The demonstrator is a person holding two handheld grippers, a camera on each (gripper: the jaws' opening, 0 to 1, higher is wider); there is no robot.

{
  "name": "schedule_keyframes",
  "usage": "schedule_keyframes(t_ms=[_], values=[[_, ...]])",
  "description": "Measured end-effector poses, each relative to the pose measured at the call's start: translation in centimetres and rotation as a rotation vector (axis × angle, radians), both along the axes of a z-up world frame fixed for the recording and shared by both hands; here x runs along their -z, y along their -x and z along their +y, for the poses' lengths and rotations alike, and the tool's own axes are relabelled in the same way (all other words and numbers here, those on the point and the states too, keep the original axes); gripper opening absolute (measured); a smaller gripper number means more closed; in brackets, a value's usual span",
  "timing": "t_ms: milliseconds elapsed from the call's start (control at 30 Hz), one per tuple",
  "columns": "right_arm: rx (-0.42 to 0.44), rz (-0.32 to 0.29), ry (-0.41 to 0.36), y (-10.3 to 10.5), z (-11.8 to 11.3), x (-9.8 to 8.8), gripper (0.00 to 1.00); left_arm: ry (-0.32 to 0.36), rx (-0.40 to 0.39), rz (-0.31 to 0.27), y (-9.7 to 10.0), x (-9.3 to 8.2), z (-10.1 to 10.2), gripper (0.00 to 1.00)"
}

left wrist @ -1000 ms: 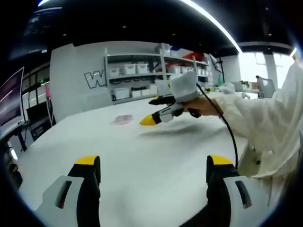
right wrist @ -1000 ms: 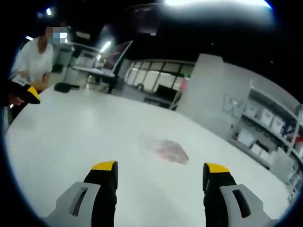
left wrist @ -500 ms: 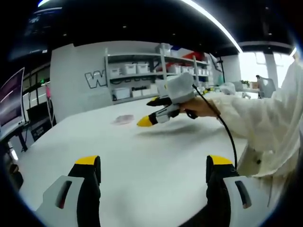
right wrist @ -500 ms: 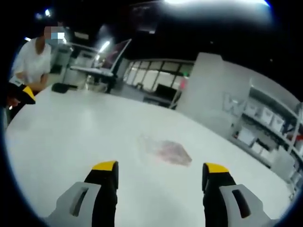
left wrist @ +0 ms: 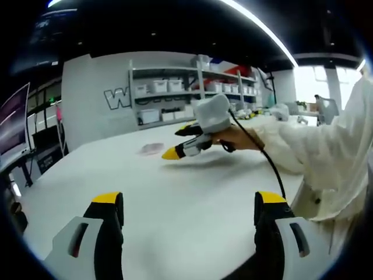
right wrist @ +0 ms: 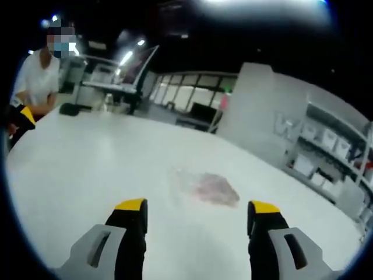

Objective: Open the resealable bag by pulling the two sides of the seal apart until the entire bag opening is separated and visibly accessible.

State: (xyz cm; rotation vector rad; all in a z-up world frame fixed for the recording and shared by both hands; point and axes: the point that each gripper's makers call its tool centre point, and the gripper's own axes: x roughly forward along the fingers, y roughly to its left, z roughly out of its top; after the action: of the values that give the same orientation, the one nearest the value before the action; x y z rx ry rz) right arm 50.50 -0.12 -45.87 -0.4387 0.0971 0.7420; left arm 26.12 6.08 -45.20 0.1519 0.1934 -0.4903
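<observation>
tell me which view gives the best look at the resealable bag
The right gripper view: the resealable bag lies flat on the white table, just ahead of the open right claw. In the left gripper view the bag is a small, faint patch, with the right claw near it.

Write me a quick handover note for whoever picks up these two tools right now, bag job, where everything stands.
Left tool: open, holding nothing, low over the white table, well short of the bag.
Right tool: open, holding nothing, aimed at the bag, a little short of it.
Bag: flat on the table, clear with something pinkish inside, untouched. I cannot tell the state of its seal.
Done: only the approach.
Left: bring both tools to the seal, grip one side each, pull apart until the whole mouth is open.
</observation>
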Motion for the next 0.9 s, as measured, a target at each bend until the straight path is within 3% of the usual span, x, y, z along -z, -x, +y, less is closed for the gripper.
schedule_keyframes(t_ms=[233, 900], values=[[0.01, -0.044, -0.022, -0.7, 0.6, -0.7, 0.67, -0.001, -0.003, -0.004, 0.0, -0.2, 0.1, 0.92], [0.022, -0.053, 0.001, -1.9, 1.4, 0.4, 0.6, -0.008, -0.015, 0.0, -0.1, -0.1, 0.5, 0.92]])
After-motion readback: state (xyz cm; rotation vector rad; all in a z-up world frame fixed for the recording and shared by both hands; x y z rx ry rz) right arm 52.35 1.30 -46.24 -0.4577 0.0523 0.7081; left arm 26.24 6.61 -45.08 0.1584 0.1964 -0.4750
